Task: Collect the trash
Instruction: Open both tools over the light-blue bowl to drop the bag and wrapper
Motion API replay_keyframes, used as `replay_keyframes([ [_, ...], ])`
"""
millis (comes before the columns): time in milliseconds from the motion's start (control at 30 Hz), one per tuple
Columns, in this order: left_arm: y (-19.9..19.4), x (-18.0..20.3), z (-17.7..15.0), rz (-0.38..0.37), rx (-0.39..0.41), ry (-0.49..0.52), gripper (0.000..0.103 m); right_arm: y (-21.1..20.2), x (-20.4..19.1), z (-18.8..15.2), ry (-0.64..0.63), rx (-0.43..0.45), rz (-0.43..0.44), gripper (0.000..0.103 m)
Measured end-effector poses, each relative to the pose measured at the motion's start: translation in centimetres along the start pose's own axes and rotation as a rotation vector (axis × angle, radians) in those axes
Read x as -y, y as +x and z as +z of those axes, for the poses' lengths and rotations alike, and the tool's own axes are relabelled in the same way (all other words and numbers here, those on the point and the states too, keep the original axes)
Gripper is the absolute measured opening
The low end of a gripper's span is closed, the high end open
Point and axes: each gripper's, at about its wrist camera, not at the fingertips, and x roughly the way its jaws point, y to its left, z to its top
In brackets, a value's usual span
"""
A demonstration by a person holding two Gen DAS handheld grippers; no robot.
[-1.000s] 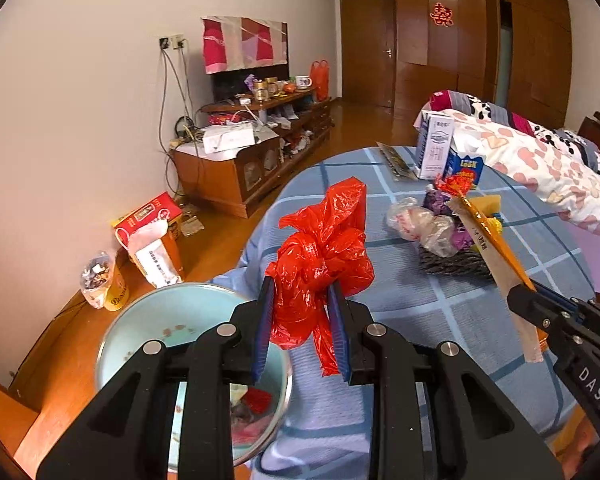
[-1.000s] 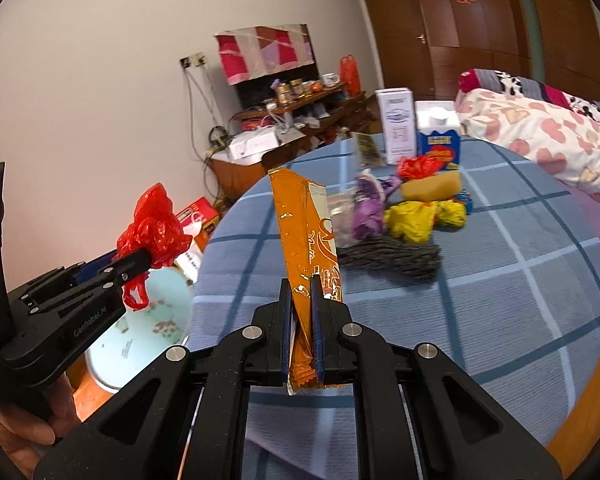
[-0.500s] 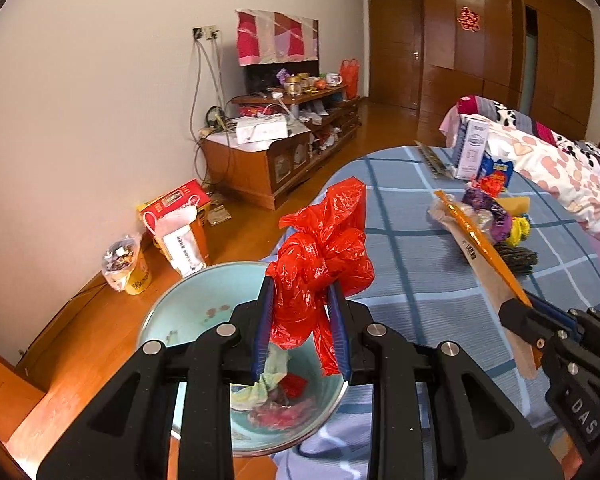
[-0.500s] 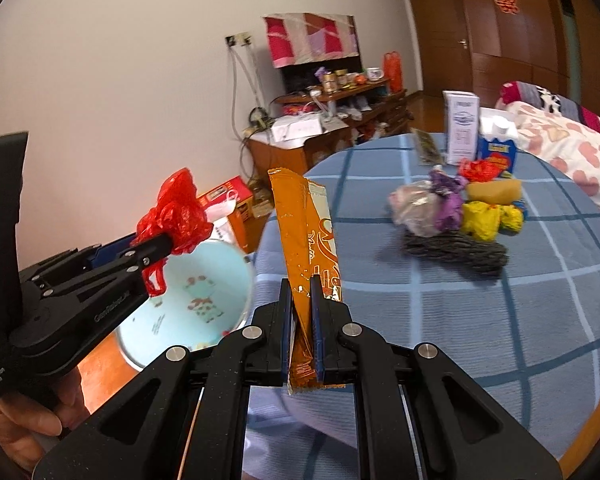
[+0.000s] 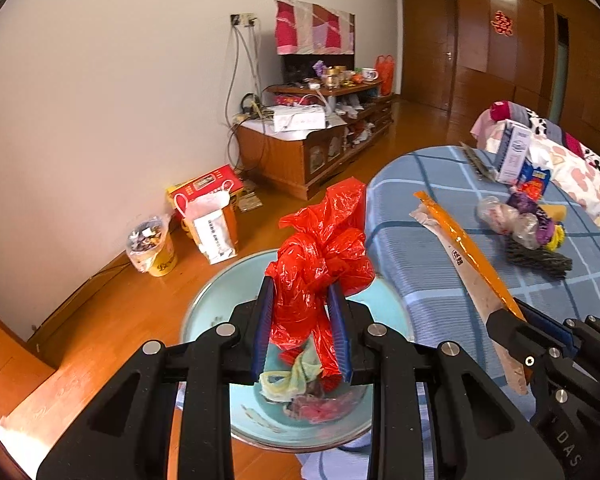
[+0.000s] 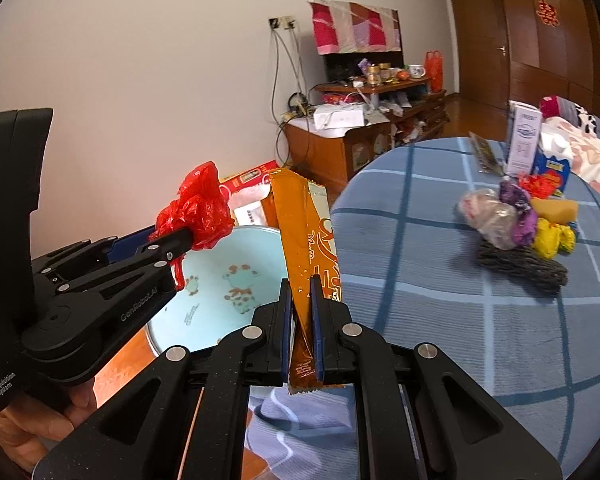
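- round table with blue plaid cloth, leftover wrappers piled on the far side
- pale blue round basin with cartoon print on wood floor beside table, some trash already inside
- left gripper clamped on crumpled red plastic bag, held above basin
- right gripper pinched tight on long orange foil snack wrapper, upright, near table edge beside basin
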Motion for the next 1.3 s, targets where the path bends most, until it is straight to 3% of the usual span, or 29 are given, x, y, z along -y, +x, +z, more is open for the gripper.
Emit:
replay_keyframes([
  [933,4.1,-2.0,-1.4,0.114,-0.11,-0.008,0.027,8.6,-2.5,-0.6,-0.004,-0.175,0.07,0.01],
  [1033,4.5,-2.2,-1.3,0.117,-0.118,-0.016,0.031,8.8,-2.2,-0.7,0.005,-0.172,0.088,0.025],
  [1300,4.3,-2.4,-1.1,0.121,-0.112,-0.023,0.044,6.8,-0.6,-0.5,0.049,-0.123,0.038,0.027],
])
